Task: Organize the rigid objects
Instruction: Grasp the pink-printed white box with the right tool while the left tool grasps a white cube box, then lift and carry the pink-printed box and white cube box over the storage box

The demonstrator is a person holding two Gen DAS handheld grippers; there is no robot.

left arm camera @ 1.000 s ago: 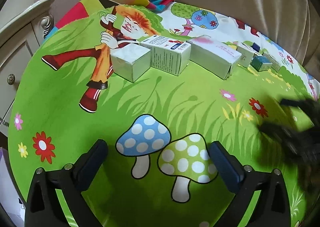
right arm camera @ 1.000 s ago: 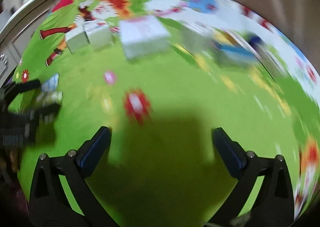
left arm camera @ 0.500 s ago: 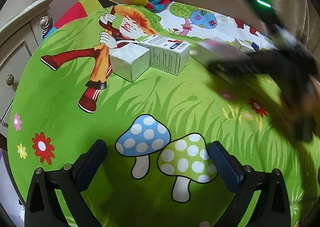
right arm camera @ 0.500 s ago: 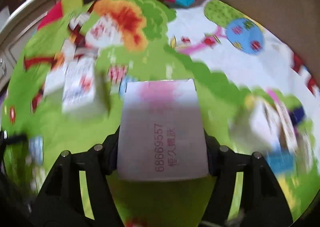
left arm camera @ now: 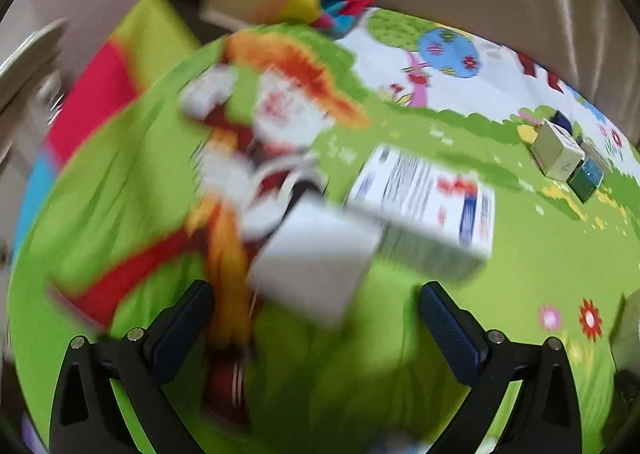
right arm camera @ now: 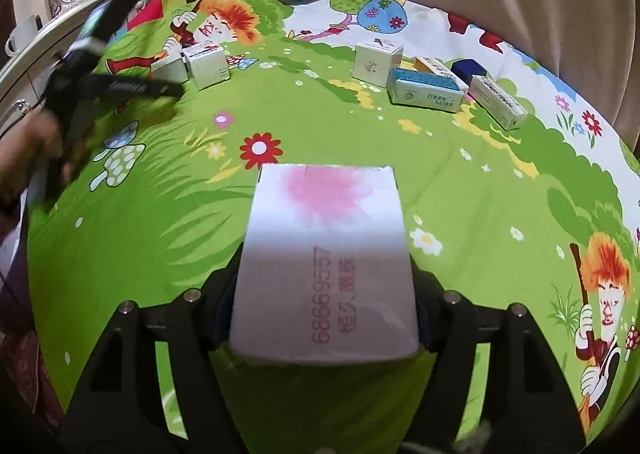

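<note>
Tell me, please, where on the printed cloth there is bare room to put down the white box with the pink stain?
Free: the green stretch between the two white boxes at far left and the cluster at far right, around the red flower. Also free: the grass right of the held white box, below the long white box. Crowded: around the blue box.

Cartoon-print bed (right arm camera: pixel 320 125), small boxes (right arm camera: pixel 424 87) on it
</note>
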